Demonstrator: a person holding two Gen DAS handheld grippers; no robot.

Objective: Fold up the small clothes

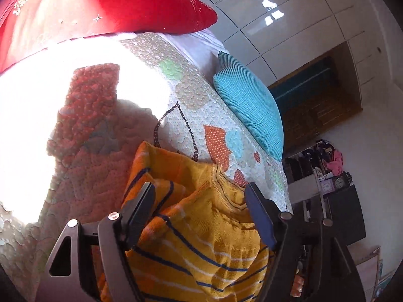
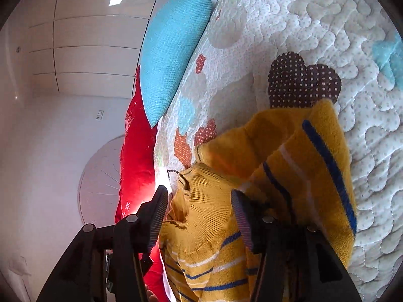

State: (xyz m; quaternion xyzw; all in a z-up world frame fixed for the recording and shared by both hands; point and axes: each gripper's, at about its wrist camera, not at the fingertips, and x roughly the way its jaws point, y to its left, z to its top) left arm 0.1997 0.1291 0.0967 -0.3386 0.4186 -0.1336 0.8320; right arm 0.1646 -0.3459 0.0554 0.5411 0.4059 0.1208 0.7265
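A patchwork quilt (image 1: 191, 100) filled both views. On it, at lower centre, lay a crumpled yellow striped sweater (image 1: 201, 239). The left gripper (image 1: 201, 201) and right gripper (image 2: 200, 206) straddled it, fingers spread, not pinching.

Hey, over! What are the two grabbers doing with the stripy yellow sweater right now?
Left gripper open, right gripper open. Yellow striped sweater bunched between both sets of jaws, on the quilt. Blue pillow off to the side, nothing in the way.
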